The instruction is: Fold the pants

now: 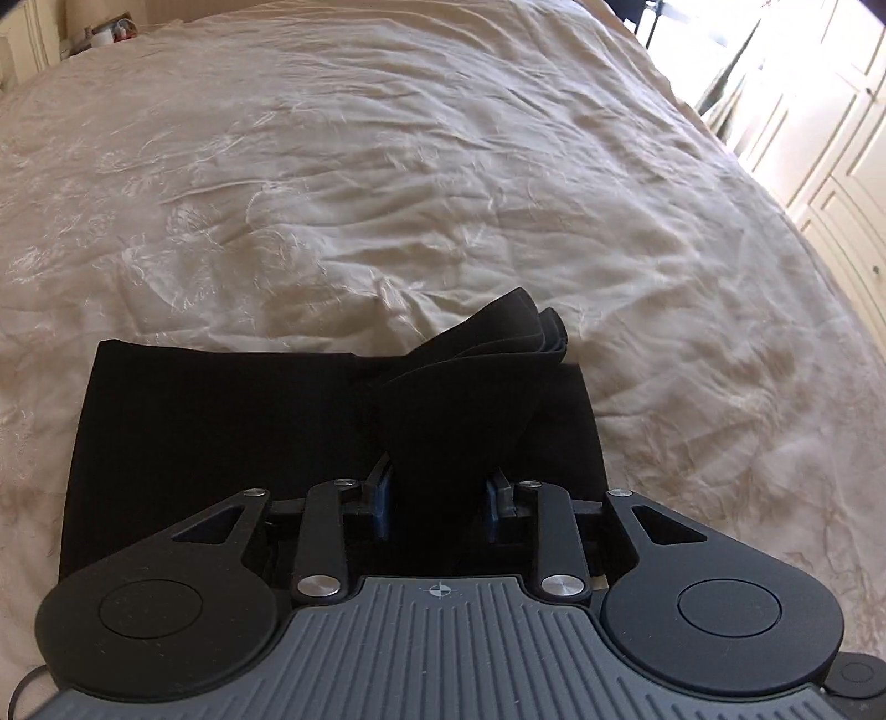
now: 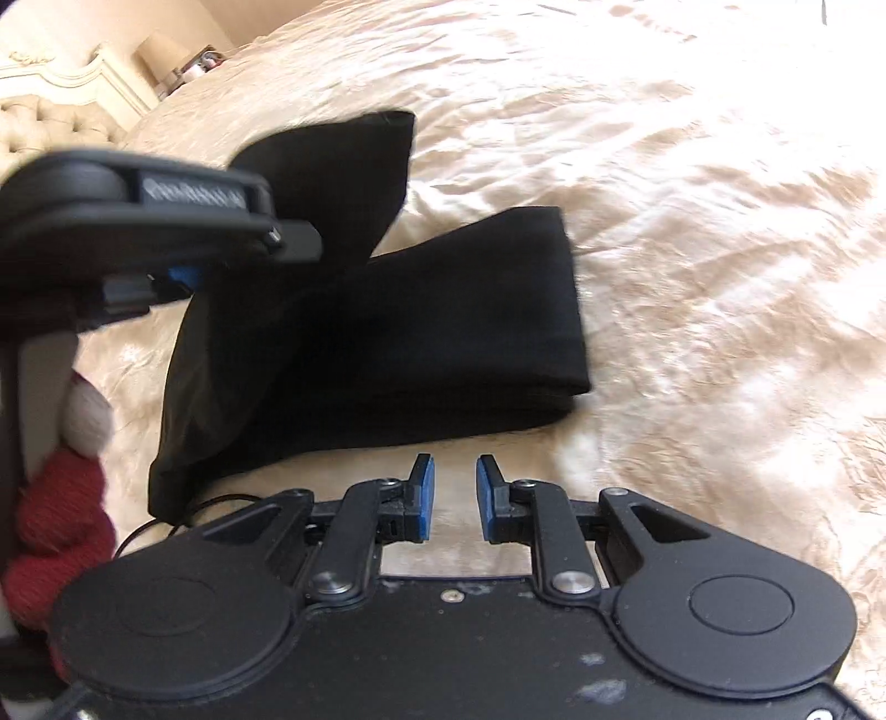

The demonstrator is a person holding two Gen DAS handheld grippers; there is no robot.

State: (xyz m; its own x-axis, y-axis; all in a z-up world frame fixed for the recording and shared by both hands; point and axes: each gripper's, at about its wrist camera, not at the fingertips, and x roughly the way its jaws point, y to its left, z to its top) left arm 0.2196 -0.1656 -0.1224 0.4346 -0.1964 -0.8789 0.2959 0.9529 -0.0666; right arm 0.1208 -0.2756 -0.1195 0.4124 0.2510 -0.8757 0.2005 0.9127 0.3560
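Black pants point(image 1: 221, 432) lie folded in a thick band on a cream bedspread point(image 1: 387, 166). My left gripper point(image 1: 440, 498) is shut on one end of them, and the gathered layers point(image 1: 470, 387) fan out above its blue pads. The right wrist view shows the same pants point(image 2: 415, 332) across the middle, with the left gripper point(image 2: 188, 277) at the upper left holding the lifted end point(image 2: 343, 166) above the folded part. My right gripper point(image 2: 455, 487) hangs just in front of the pants' near edge, open, with only bedspread showing between its pads.
A hand in a red and white knitted glove point(image 2: 61, 498) holds the left gripper's handle. A tufted headboard point(image 2: 33, 133) and a bedside lamp point(image 2: 163, 50) stand at the far left. White wardrobe doors point(image 1: 830, 138) lie beyond the bed's right edge. A thin black cable point(image 2: 166, 526) runs by the pants.
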